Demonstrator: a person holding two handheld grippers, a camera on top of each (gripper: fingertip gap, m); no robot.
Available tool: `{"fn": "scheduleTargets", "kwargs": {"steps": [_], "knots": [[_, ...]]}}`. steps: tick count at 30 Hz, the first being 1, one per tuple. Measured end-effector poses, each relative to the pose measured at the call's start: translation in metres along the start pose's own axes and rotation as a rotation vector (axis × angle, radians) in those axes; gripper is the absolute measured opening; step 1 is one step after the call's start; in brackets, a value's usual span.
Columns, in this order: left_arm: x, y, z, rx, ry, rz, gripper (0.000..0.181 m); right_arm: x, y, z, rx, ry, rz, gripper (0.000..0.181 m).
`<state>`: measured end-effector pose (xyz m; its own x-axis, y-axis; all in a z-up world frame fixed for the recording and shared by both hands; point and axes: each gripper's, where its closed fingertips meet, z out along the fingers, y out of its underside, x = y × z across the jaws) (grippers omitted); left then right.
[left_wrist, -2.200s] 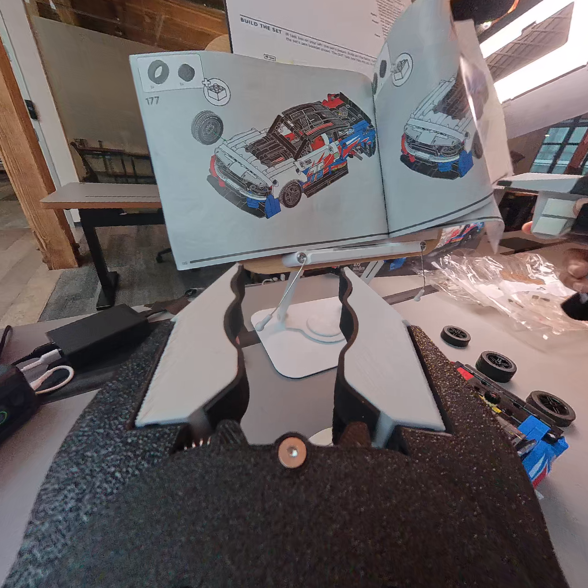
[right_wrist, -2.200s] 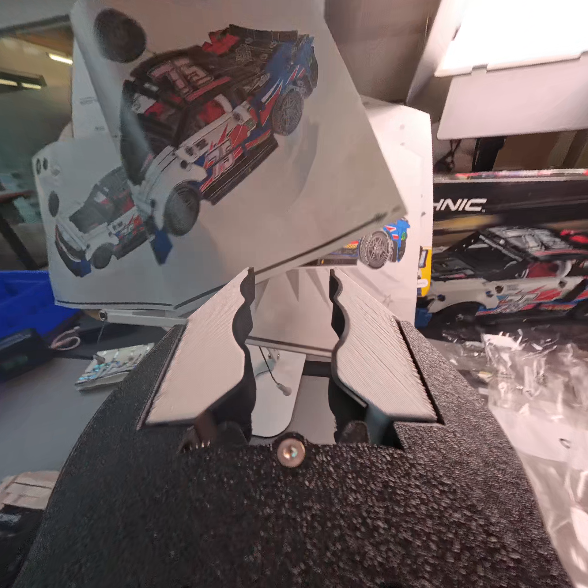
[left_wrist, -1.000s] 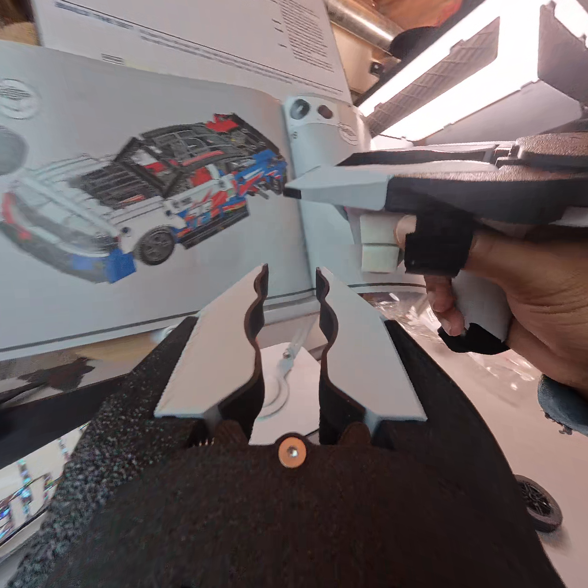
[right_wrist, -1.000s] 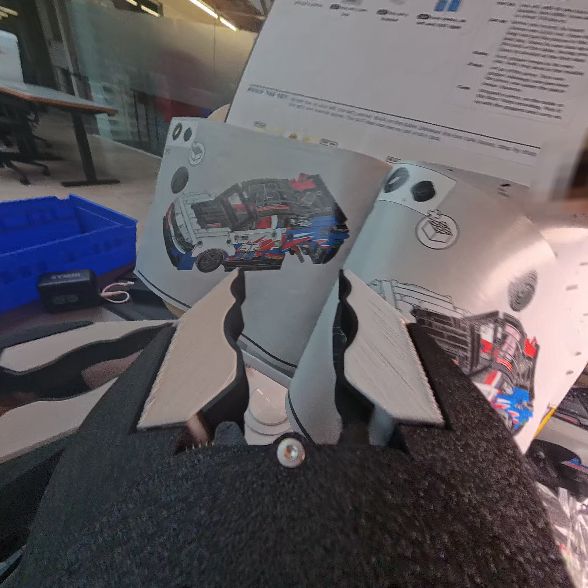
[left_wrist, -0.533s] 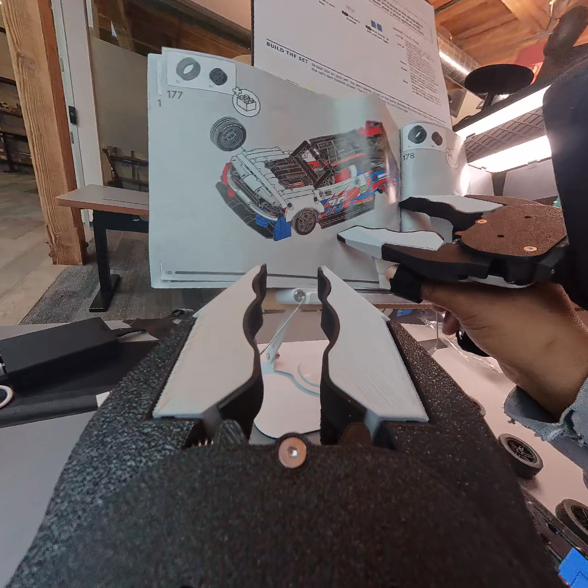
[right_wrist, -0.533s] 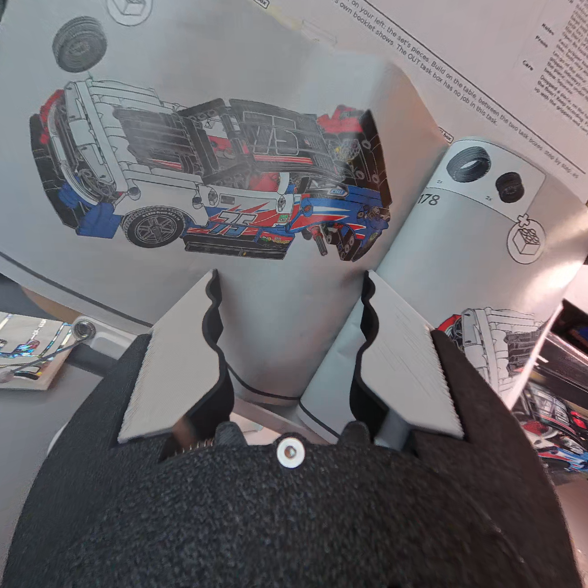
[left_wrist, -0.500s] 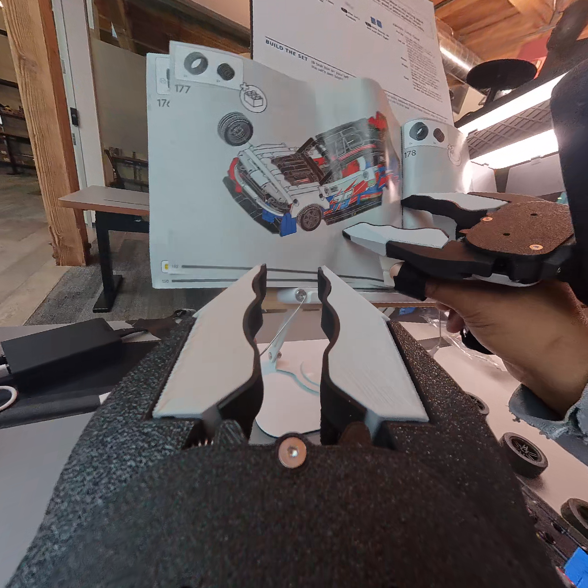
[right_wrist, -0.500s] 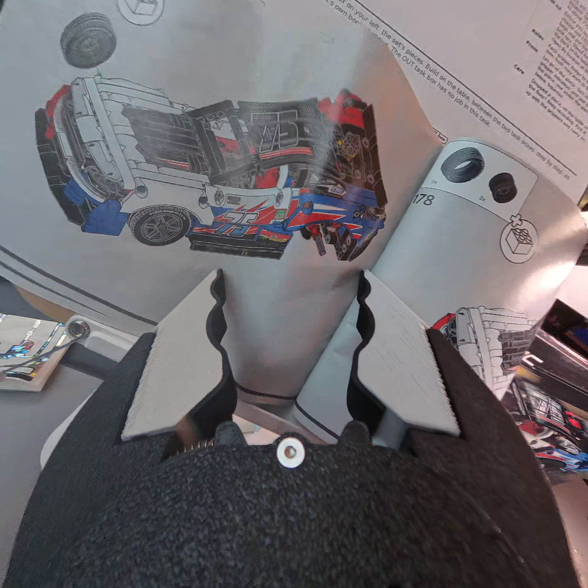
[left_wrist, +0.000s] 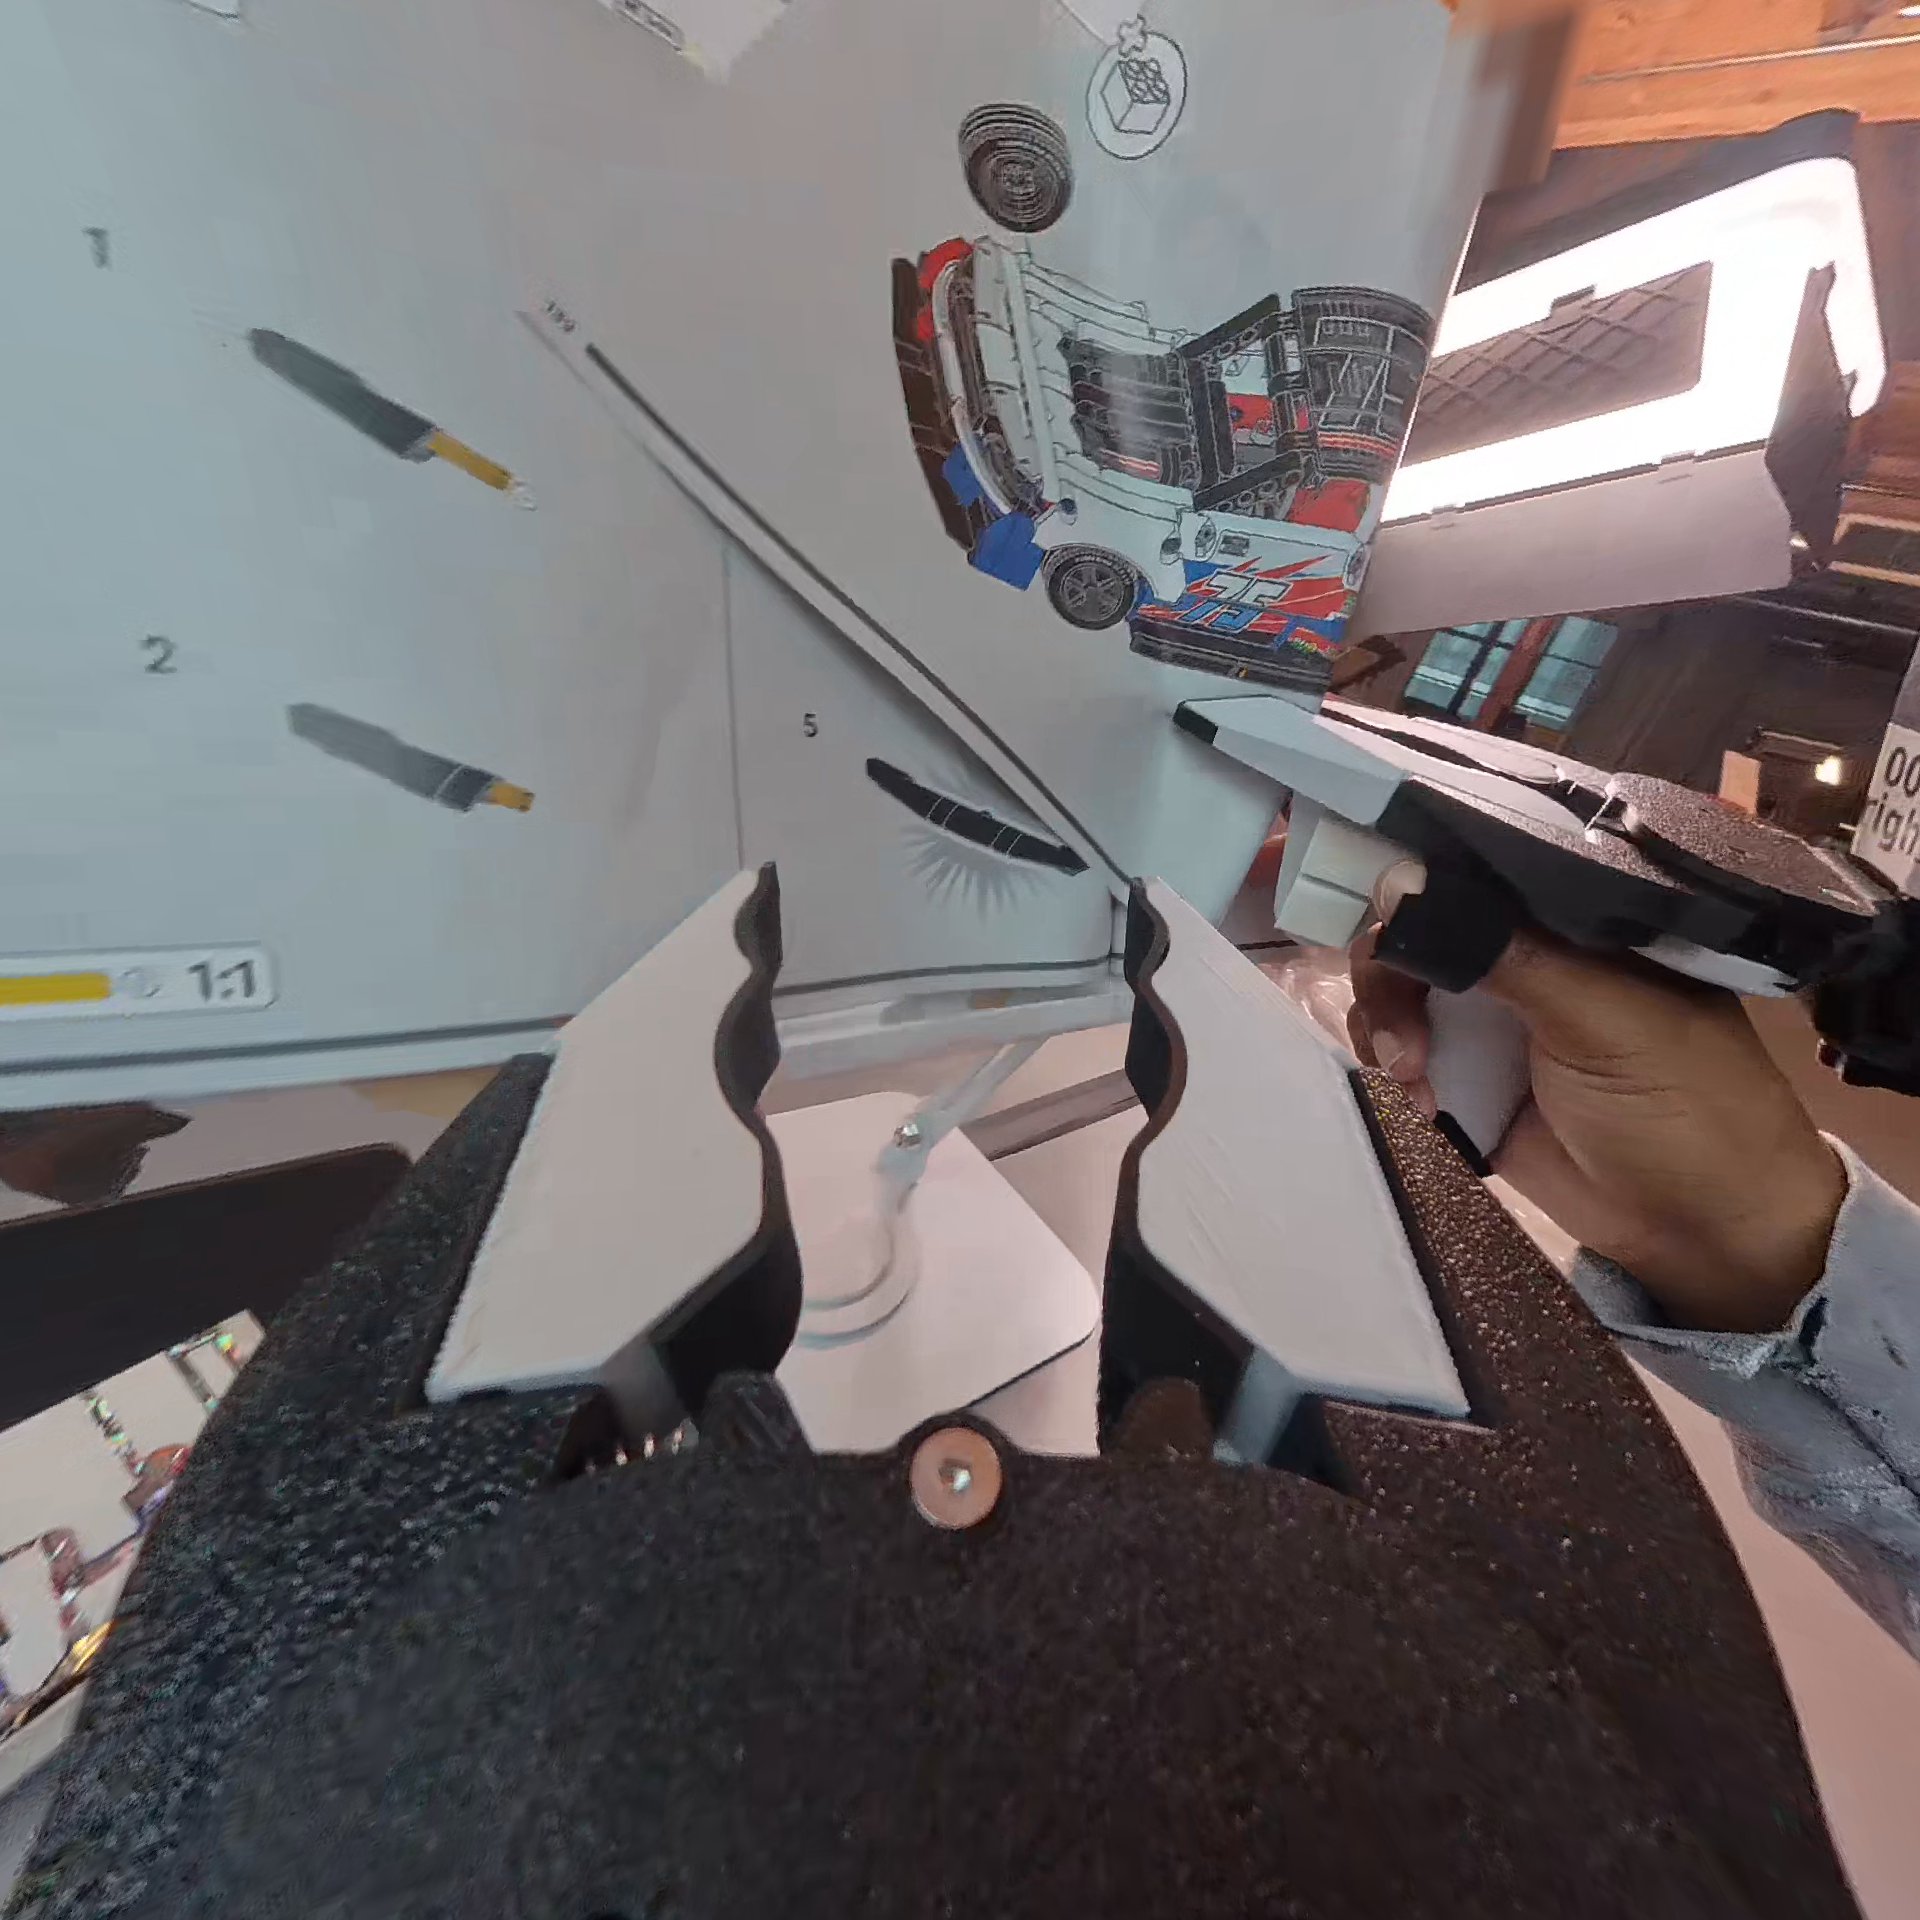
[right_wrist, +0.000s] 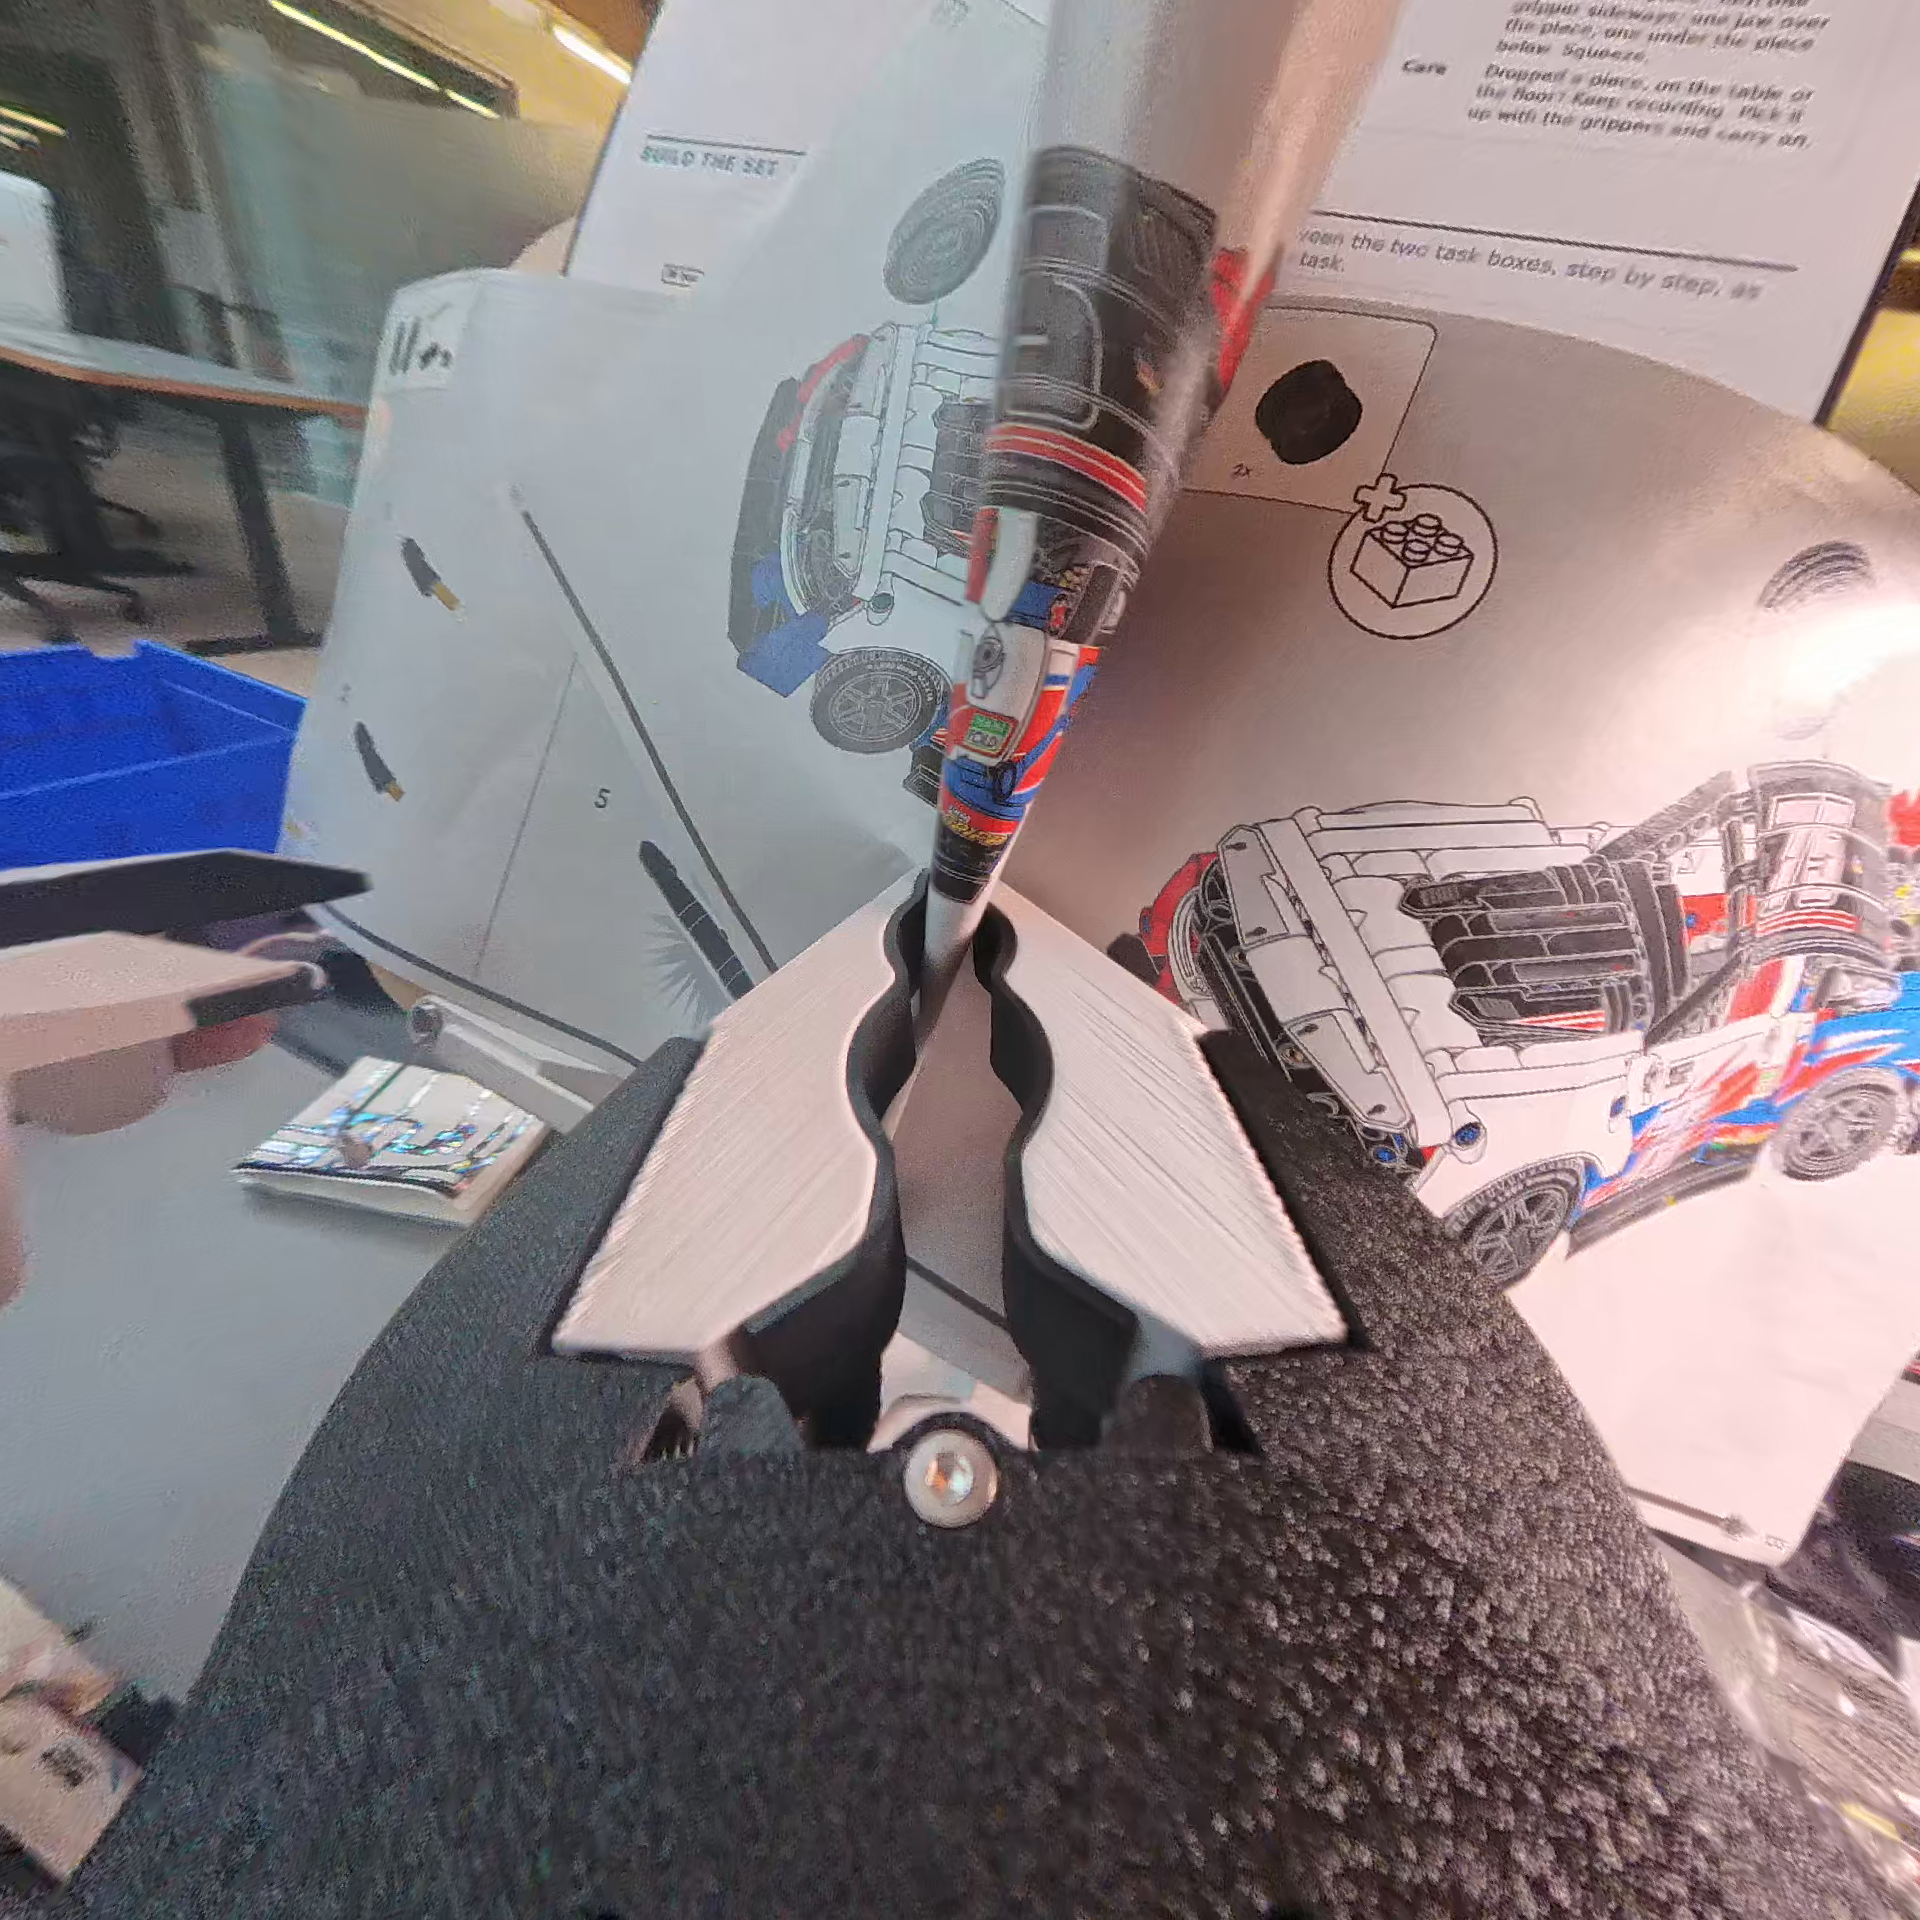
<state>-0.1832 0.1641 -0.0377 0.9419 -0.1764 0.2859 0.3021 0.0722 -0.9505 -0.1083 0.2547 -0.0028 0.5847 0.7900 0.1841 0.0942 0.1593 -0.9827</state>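
**Observer:** What have I got in front of me, biggest thing first?

**Operator:** The instruction booklet (right_wrist: 1507, 727), propped open on a white stand (left_wrist: 914, 1278) on the desk (right_wrist: 187, 1299). One loose page (right_wrist: 1081, 436) stands edge-on to my right camera. My right tongs (right_wrist: 951, 909) are pressed nearly together, pinching that page at its lower corner.

**Observer:** And the left?

**Operator:** My left tongs (left_wrist: 951, 894) are spread and hold nothing; their right tip sits just at the corner of a lower page. A hand (left_wrist: 1579, 1132) grips the other tool beside them.

**Observer:** How will that page handle?

**Operator:** I'd judge it light, thin and floppy, glossy enough to slip and easy to crease or tear near the spine. I'd hold it by the outer corner, as now, with a light squeeze.
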Motion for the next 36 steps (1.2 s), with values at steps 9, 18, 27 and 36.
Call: {"fn": "scheduleTargets", "kwargs": {"steps": [9, 18, 27, 36], "knots": [[0.023, -0.019, 0.063, 0.001, 0.073, -0.119, 0.062, 0.029, 0.015, -0.017, -0.054, -0.078, 0.15, 0.008], [0.114, -0.032, 0.071, 0.063, 0.255, 0.135, 0.0, 0.069, -0.001, -0.073, 0.077, -0.063, 0.276, 0.013], [0.133, -0.012, 0.065, 0.051, 0.211, 0.311, 0.0, 0.06, -0.016, -0.136, 0.165, -0.072, 0.22, 0.033], [0.009, -0.071, -0.014, 0.211, -0.315, 0.196, 0.11, 0.009, 0.014, -0.101, -0.019, -0.046, -0.041, 0.07]]}}
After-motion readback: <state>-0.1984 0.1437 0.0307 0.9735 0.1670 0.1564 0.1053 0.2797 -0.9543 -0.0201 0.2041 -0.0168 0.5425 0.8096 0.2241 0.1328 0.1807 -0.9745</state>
